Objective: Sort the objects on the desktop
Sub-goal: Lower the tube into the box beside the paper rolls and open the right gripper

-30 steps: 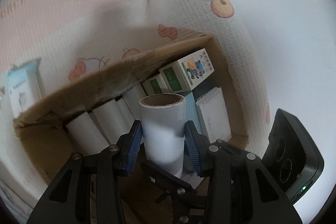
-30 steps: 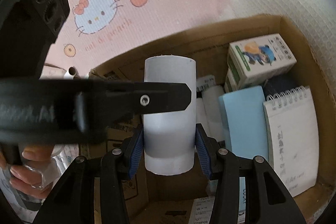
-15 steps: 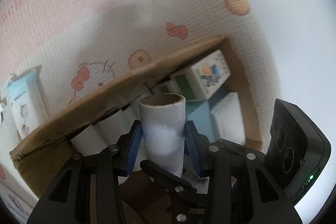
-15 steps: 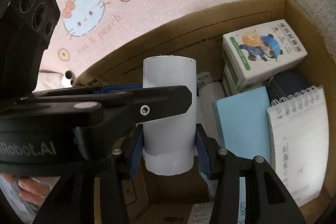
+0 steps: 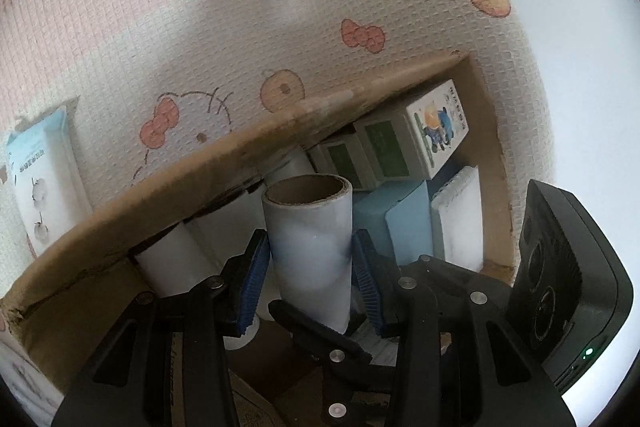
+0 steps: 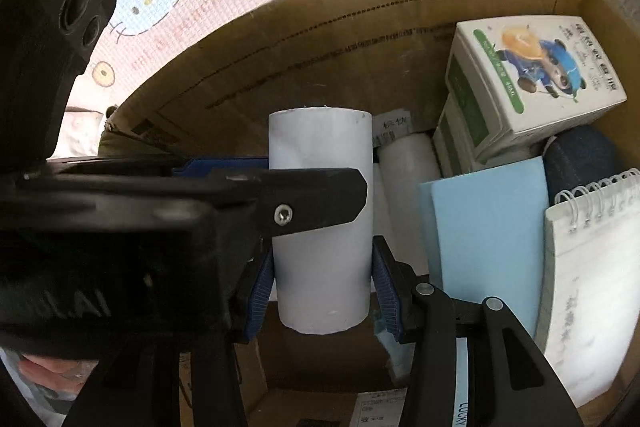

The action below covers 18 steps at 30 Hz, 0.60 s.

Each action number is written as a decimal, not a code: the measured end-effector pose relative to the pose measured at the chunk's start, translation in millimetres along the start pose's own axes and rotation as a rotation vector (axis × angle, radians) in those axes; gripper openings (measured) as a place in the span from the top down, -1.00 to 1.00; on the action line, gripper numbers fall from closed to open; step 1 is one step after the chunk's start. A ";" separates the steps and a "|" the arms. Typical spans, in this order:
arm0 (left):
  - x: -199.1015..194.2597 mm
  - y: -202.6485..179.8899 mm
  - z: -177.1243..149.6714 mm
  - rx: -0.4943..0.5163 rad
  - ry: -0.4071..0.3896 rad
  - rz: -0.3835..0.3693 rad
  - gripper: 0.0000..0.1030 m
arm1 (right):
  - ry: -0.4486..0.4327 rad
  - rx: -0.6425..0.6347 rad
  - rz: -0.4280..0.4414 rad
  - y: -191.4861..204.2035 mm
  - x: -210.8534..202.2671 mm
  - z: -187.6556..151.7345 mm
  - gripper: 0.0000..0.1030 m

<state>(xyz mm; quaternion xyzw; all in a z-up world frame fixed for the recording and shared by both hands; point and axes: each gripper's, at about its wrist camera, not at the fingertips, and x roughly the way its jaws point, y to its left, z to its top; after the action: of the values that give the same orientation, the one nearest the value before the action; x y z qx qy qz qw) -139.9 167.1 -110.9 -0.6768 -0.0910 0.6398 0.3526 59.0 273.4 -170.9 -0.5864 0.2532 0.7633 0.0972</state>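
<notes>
A white roll with a cardboard core stands upright between the blue pads of my left gripper, which is shut on it. The same white roll is also between the pads of my right gripper, shut on it lower down. Both hold it inside an open cardboard box, over its left half. The left gripper's black finger crosses in front of the roll in the right wrist view.
In the box: more white rolls, green-and-white cartons, a light blue pad, a spiral notepad, a dark case. A Hello Kitty cloth covers the surface around the box. A tissue pack lies at left.
Both grippers have moved lower into the box with the roll. The box rim has risen in the left wrist view and the box contents look nearer.
</notes>
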 end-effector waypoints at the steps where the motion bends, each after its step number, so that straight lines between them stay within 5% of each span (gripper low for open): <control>1: 0.8 -0.1 -0.3 -0.001 0.010 0.000 0.10 | -0.001 0.004 -0.012 -0.2 -1.0 -0.2 0.14; 18: 10.5 1.1 -0.8 -0.016 0.027 0.108 0.23 | 0.004 -0.023 -0.073 1.5 -1.9 -10.3 0.13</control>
<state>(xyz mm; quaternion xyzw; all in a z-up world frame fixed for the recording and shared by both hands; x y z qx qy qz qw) -137.8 172.0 -120.0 -0.6921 -0.0545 0.6479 0.3134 67.6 267.3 -170.6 -0.5978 0.2232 0.7609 0.1176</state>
